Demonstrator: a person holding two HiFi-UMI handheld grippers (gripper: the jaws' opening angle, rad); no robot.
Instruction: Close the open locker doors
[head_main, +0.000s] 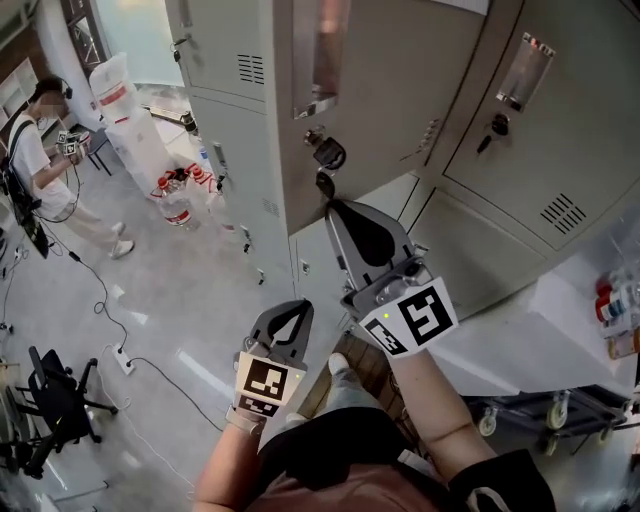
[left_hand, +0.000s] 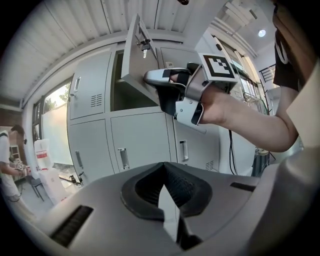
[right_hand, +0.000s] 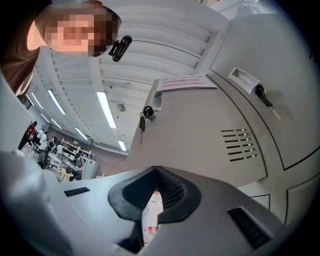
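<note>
My left gripper (head_main: 296, 310) and right gripper (head_main: 333, 208) are both closed and empty. The open locker door (head_main: 390, 100) swings out from the locker bank (head_main: 520, 190)'s upper row (stiff, light steel, I'd judge). I'd push its free edge by the key (head_main: 327, 152).

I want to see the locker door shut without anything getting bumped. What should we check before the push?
1. Right gripper jaws shut for pushing: ok.
2. Right gripper tip up at the open door: ok. In the left gripper view it looks to be against the door's edge.
3. Key hanging clear of the jaws: cannot tell, as they are very close together.
4. Left gripper jaws shut, empty and held low away from the door: ok.
5. Locker opening free of things sticking out: cannot tell, as it is dark inside.
6. Person standing well away from the door: ok.
</note>
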